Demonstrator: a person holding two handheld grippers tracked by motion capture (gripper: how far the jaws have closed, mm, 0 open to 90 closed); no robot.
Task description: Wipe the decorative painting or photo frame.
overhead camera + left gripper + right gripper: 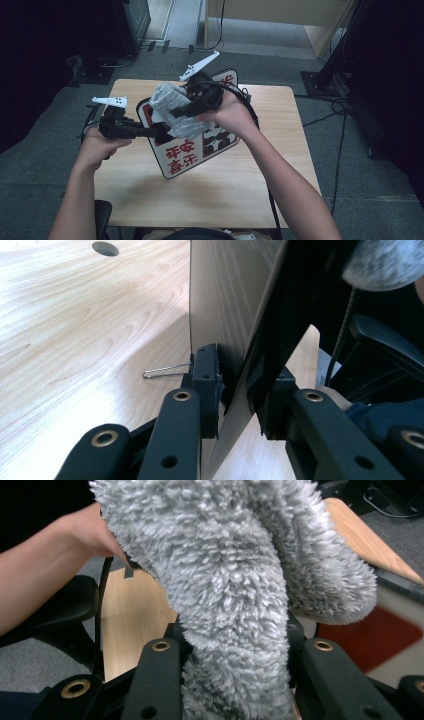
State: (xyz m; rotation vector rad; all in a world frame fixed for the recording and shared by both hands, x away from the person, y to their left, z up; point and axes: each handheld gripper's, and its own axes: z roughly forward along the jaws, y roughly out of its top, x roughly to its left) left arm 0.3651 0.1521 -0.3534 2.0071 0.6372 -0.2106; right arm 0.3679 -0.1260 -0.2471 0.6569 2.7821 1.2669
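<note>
One grey cloth (175, 112), one board (192, 155), two grippers

Fluffy grey cloth (172, 107); white board (192, 150) with red characters, black pandas.

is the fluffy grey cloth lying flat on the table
No, the fluffy grey cloth hangs clamped in the right tongs, lifted off the wooden table.

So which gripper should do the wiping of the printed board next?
The right gripper: its jaws clamp the fluffy grey cloth right over the red-and-white printed board. The left gripper is busy pinching that board's edge, holding it tilted.
</note>
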